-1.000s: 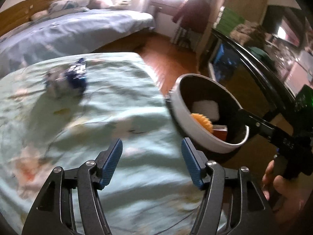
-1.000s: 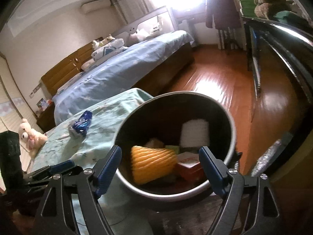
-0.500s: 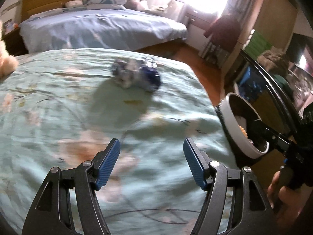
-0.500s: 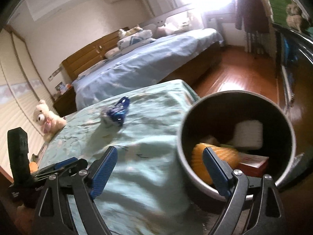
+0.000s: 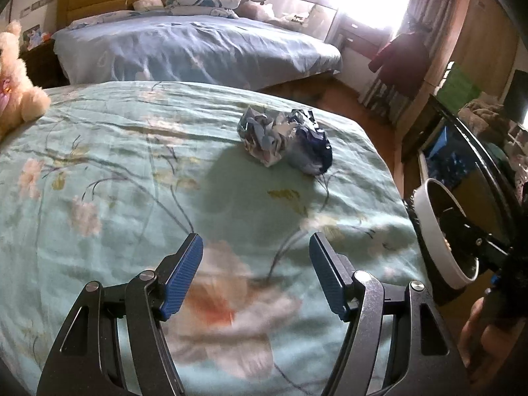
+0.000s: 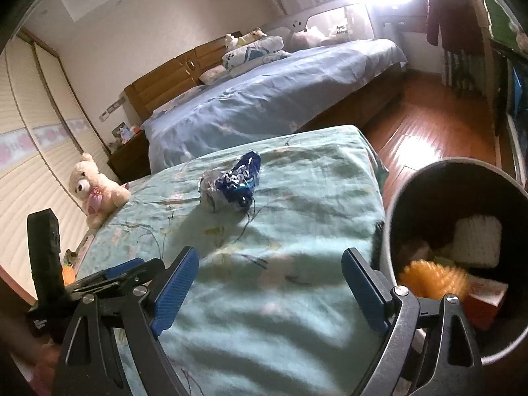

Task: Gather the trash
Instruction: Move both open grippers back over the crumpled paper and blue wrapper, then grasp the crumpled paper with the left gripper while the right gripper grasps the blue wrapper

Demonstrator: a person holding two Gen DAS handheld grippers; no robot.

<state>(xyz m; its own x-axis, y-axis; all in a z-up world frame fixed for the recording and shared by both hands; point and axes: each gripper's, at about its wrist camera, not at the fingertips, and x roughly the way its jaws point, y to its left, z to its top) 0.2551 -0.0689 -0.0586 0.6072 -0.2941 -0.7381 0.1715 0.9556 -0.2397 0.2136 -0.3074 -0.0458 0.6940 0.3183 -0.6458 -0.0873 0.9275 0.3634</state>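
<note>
Lying crumpled on the green quilt (image 5: pixel 125 178), well past the middle towards its far right corner, the wrapper (image 5: pixel 285 140) is the one piece of trash seen outside the bin (image 6: pixel 392 211), so the step in hand is judged to be the approach for a pick-up, with nothing yet gripped. The left gripper (image 5: pixel 255 275) is held over the near part of the quilt with its jaws well apart and only bedding seen between them; the wrapper lies well ahead of it and slightly to the right. The right gripper (image 6: pixel 270 288) is likewise held wide and empty; its jaws have just been opening a little, with nothing between them, and the bin stands just to its right, off the quilt's right edge, already holding an orange thing, a white one and a red box. In the left view the wrapper's long axis is seen to run roughly left to right, tilted slightly so that the pale, silvery end lies left and the dark blue end right and a little nearer. In the right view the blue end is seen raised and pointing far-right. For the next move, one gripper is expected to be carried forward and lowered over the wrapper, with the jaws set across its short width before closing, since a light crumpled foil is easily pushed away.
</note>
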